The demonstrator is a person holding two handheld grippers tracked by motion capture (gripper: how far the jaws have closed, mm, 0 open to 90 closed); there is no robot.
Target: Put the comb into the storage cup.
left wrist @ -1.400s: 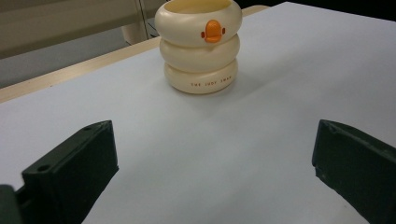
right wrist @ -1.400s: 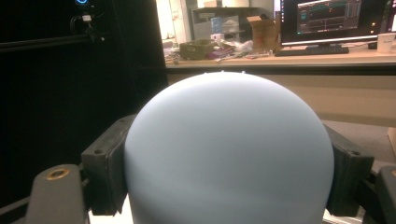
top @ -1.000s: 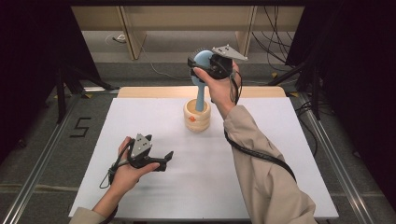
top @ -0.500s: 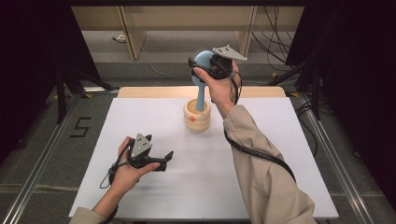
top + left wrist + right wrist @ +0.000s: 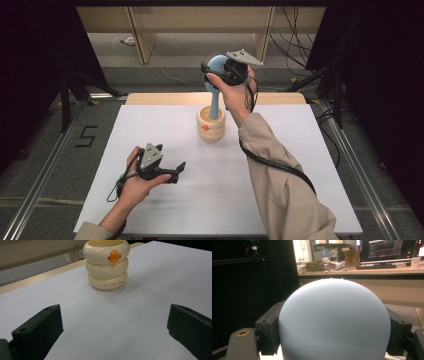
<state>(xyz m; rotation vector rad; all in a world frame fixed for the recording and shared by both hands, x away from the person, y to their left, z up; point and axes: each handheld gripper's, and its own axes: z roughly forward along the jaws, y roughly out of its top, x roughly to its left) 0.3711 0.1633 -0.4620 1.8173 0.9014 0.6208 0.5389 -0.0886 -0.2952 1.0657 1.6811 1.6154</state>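
Nothing moved: right hand-held gripper (image 5: 218,70) clamps one brush (image 5: 215,75); left hand-held gripper (image 5: 179,169) wide.

A pale blue hairbrush (image 5: 216,75) stands upright, its handle down inside a cream holder (image 5: 210,123) — a cup shaped like three stacked rings, with a small orange duck bill on its top ring. The brush's rounded head is up, its smooth back a blue dome in the right gripper view; short bristles seem to edge the top. The holder sits toward the far side of the white table, upright.
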